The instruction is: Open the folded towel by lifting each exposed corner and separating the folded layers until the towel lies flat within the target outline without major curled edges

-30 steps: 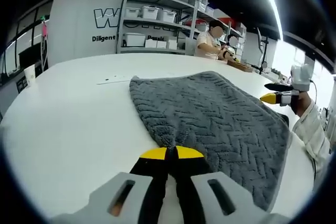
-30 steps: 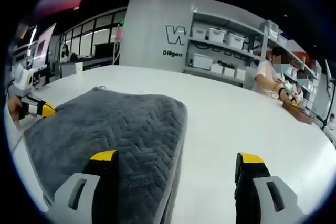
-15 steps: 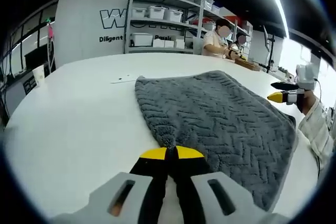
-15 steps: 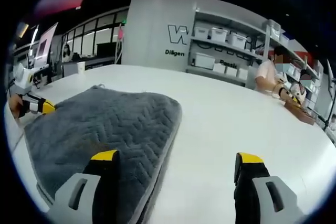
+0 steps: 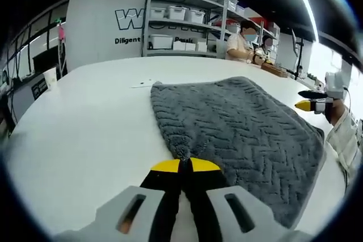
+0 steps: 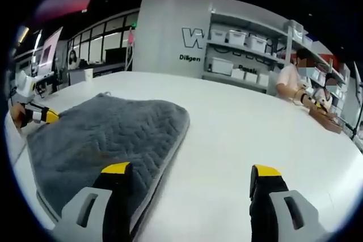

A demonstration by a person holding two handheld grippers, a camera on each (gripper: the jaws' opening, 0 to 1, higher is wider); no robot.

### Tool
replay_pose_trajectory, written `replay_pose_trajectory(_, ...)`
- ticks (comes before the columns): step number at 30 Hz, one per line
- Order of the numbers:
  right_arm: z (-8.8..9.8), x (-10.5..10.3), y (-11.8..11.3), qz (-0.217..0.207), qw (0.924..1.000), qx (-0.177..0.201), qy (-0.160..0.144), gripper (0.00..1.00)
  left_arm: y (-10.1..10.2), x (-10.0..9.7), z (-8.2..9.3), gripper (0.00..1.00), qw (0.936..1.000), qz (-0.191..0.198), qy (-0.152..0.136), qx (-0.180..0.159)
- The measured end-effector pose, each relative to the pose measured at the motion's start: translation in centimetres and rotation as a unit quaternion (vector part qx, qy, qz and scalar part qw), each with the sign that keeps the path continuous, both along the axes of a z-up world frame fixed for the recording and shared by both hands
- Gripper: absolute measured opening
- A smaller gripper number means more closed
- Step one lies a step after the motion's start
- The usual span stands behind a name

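**Inspector:** Progress?

**Assistant:** One grey towel (image 5: pixel 238 123) lies spread on the white tabletop (image 5: pixel 85 123), near its front edge. It looks largely opened. A doubled layer along its edge remains in the right gripper view, I judge. No target outline can be made out.

**Inspector:** Tools?

**Assistant:** Two. The left gripper (image 5: pixel 181 165) is clamped on the towel's near corner. The right gripper (image 6: pixel 190 169) stands apart, holding nothing, beside the towel's edge.

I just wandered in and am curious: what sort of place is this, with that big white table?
Probably a lab or workshop. Metal shelving against the wall holds rows of white storage bins, big lettering marks the wall, and people sit working at the far side of the table, where a grey towel lies.
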State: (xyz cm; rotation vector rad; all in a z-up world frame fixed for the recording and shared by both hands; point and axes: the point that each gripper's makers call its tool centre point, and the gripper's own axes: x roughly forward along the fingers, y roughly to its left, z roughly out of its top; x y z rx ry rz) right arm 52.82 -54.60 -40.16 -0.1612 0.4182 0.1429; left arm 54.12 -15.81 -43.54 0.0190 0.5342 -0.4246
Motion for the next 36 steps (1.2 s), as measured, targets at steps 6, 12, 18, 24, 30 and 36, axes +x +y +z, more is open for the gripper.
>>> replay_pose_trajectory(6, 0.1, 0.1, 0.2, 0.005, 0.9999, 0.009, -0.002, 0.81, 0.2, 0.1, 0.0, 0.07, 1.0000, 0.003, -0.003, 0.004)
replay_pose_trajectory(12, 0.2, 0.1, 0.1, 0.004, 0.9999, 0.015, -0.006, 0.78, 1.1, 0.5, 0.9, 0.23, 0.9995, 0.017, -0.021, 0.018)
replay_pose_trajectory(18, 0.2, 0.3, 0.4, 0.013, 0.9999, 0.005, -0.007, 0.70, 0.0, 0.7, 2.6, 0.42, 0.9980, 0.000, -0.045, -0.045)
replay_pose_trajectory(24, -0.1, 0.6, 1.0, 0.029, 0.9993, 0.020, -0.013, 0.57, -1.8, 0.4, 3.7, 0.81, 0.9953, -0.032, -0.061, -0.068)
replay_pose_trajectory(30, -1.2, 1.0, 1.2, 0.032, 0.9992, 0.024, -0.005, 0.46, -2.1, 0.3, 3.6, 0.92, 0.9959, -0.044, -0.063, -0.049)
replay_pose_trajectory(36, -2.1, 1.4, 1.9, 0.044, 0.9985, 0.034, 0.002, 0.36, -3.0, 0.0, 3.5, 0.99, 0.9952, -0.065, -0.066, -0.033)
